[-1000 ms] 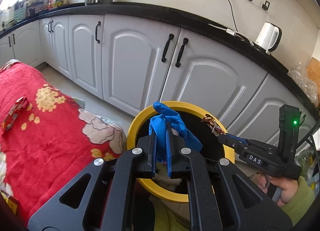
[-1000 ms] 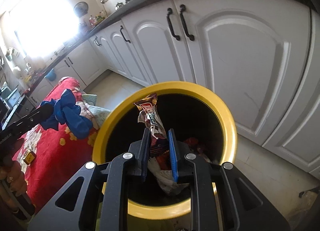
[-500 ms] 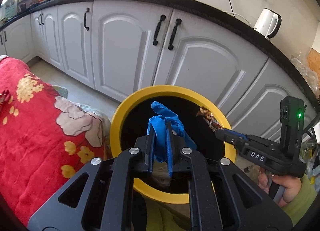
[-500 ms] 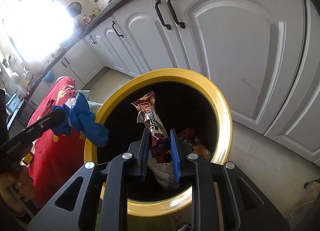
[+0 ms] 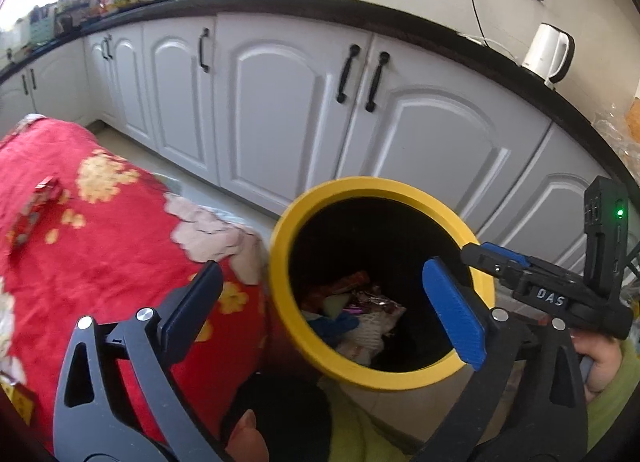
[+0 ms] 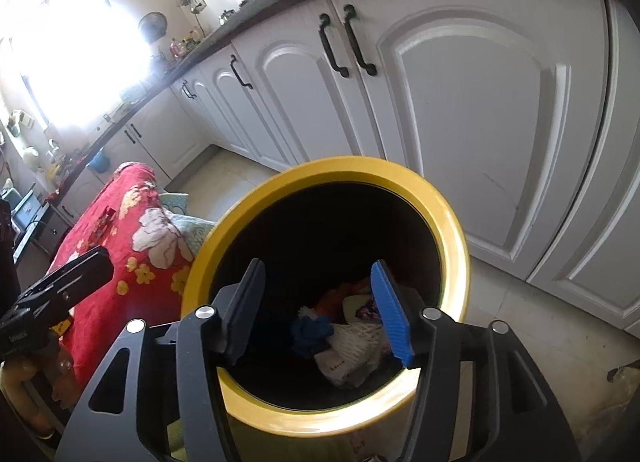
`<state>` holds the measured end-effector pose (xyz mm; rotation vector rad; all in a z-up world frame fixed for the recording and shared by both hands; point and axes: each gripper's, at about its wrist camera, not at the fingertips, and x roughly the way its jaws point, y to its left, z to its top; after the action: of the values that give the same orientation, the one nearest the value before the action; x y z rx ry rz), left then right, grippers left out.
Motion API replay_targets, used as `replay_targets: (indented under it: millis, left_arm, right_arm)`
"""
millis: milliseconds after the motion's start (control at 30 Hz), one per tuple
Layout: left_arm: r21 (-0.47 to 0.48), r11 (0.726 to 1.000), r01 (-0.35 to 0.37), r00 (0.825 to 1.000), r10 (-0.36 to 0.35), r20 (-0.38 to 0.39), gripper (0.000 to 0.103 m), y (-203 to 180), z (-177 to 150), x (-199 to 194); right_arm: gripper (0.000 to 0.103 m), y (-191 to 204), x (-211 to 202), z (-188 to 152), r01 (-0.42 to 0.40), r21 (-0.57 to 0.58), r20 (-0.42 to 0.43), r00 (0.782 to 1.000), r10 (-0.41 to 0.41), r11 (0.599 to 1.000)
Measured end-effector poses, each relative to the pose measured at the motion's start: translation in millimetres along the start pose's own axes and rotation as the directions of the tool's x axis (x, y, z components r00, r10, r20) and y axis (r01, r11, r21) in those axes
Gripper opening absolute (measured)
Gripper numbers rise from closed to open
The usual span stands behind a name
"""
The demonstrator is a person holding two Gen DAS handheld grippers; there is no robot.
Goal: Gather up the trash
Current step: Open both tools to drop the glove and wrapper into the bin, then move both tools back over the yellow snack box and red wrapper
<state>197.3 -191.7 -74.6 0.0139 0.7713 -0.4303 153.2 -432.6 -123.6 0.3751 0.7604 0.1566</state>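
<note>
Now, left claw (image 5: 324,304) just spread wide, right claw (image 6: 320,312) just parted, both empty, over yellow bin (image 6: 452,230).

Surfaces around the jaws

Bin (image 6: 448,218): glossy yellow plastic rim, below both jaws. Left of them, red floral cloth (image 5: 100,238), soft matt. Beyond, cabinet doors (image 6: 472,94) smooth white satin.

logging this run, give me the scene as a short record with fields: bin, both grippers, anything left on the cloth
bin: yellow-rimmed bin, open, beside the red floral cloth
bin contents: blue glove, wrappers, white mesh
left gripper: jaws just opened wide, nothing between them
right gripper: jaws just opened over the bin, nothing between them
left on cloth: one red wrapper
</note>
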Motion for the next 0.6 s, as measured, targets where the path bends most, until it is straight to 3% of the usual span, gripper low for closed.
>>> replay_targets:
  millis: [600]
  left_arm:
    - [-0.05, 0.987, -0.153, 0.981, 0.158, 0.116, 0.092, 53.4, -4.6, -72.7]
  right_arm:
    - [0.079, 83.9, -12.4, 9.8, -0.063, -0.139, 0.039, 0.997, 0.069, 0.988]
